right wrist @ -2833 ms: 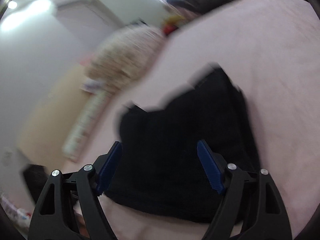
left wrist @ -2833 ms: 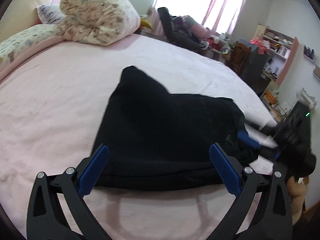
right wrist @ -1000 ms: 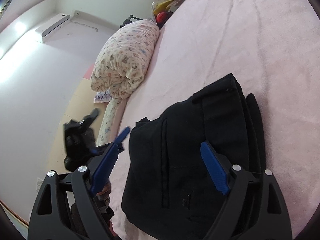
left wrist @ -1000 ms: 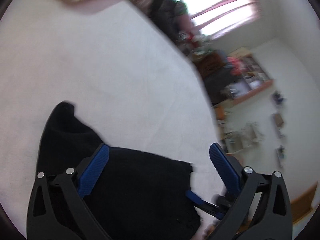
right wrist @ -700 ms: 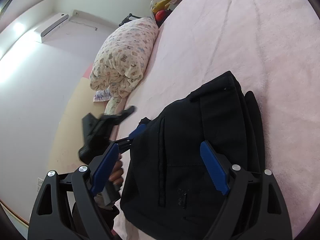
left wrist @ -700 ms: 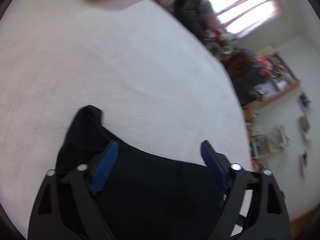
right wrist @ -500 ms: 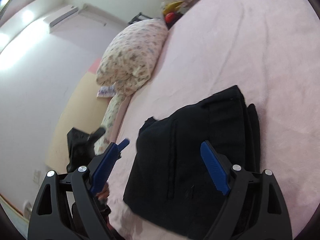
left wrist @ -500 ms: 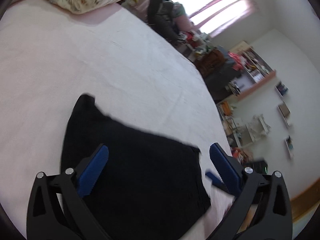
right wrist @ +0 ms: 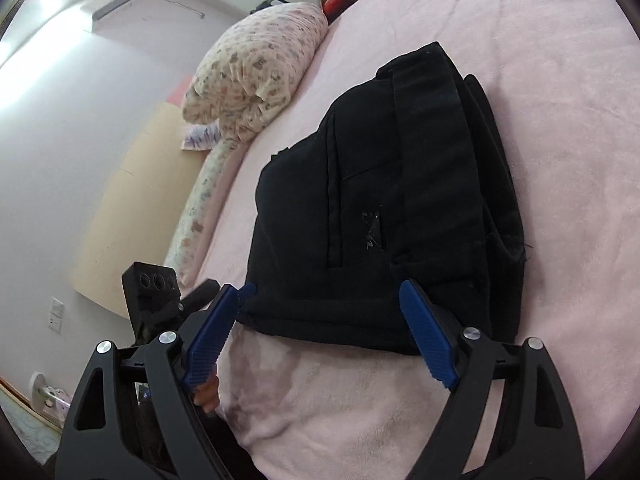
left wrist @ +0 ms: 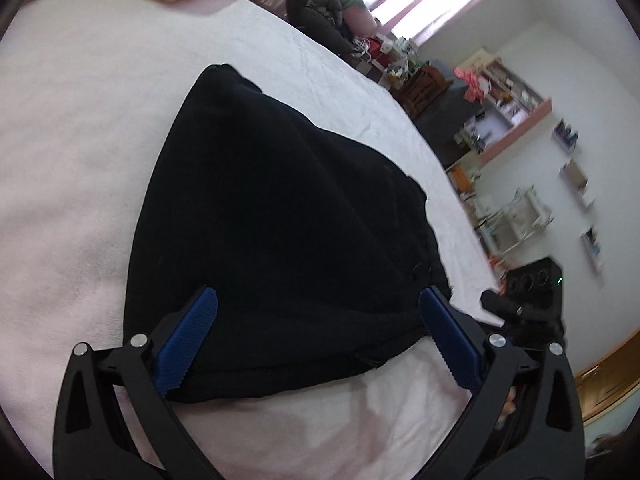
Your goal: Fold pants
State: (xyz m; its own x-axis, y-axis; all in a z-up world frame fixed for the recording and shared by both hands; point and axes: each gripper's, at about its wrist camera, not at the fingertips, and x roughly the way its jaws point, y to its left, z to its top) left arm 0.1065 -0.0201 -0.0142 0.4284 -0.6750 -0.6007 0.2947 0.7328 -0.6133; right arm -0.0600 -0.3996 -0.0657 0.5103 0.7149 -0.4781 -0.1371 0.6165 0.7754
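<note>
We have drawn both tools back toward the near edge of the pale pink fleece bed cover (left wrist: 72, 168), so the folded black cotton pants (left wrist: 280, 216) now lie as a compact stack ahead of us rather than under the fingers. Our left gripper (left wrist: 318, 344) stands wide and empty. Our right gripper (right wrist: 320, 332) is easing inward a little with nothing pinched, which suggests the folding is essentially done.
</note>
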